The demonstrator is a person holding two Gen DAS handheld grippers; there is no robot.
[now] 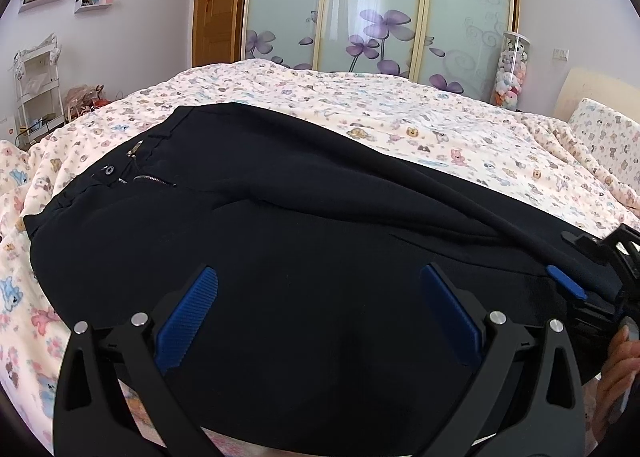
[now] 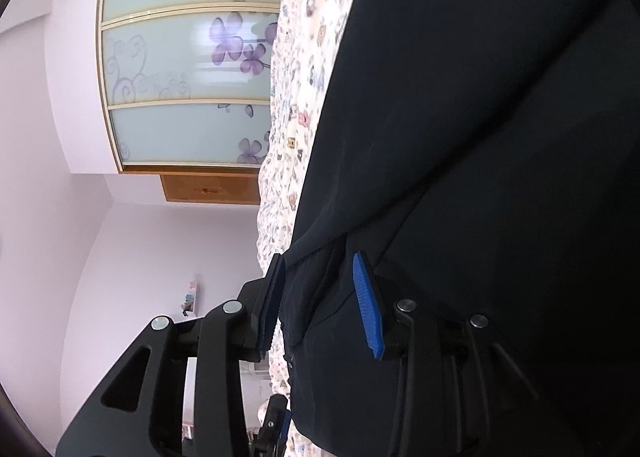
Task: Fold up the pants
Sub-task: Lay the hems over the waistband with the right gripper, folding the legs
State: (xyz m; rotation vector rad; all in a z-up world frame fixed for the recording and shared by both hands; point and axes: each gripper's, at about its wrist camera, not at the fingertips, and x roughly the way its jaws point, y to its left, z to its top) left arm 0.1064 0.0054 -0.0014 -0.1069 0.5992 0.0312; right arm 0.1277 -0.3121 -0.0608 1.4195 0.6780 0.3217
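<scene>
Right wrist: pants (image 2: 480,177) leg ends cut off, fabric betw. fingers (image 2: 366,305).

One pair of black pants (image 1: 320,225) lies on one bed (image 1: 360,105), with one zipper (image 1: 154,180) and one button (image 1: 107,169) showing at the waist. Two tongs appear: the left tongs (image 1: 318,313) and the right tongs (image 2: 320,305), each with two blue pads. One pillow (image 1: 604,137) sits at the bed's far corner. Behind the bed stands one wardrobe (image 1: 380,5) with three glass door panels, beside one wooden door (image 1: 216,9). Two wall shelves (image 1: 64,1) hang on the wall, above one white rack (image 1: 38,89). One clear tube of plush toys (image 1: 510,69) stands by the wardrobe.
</scene>
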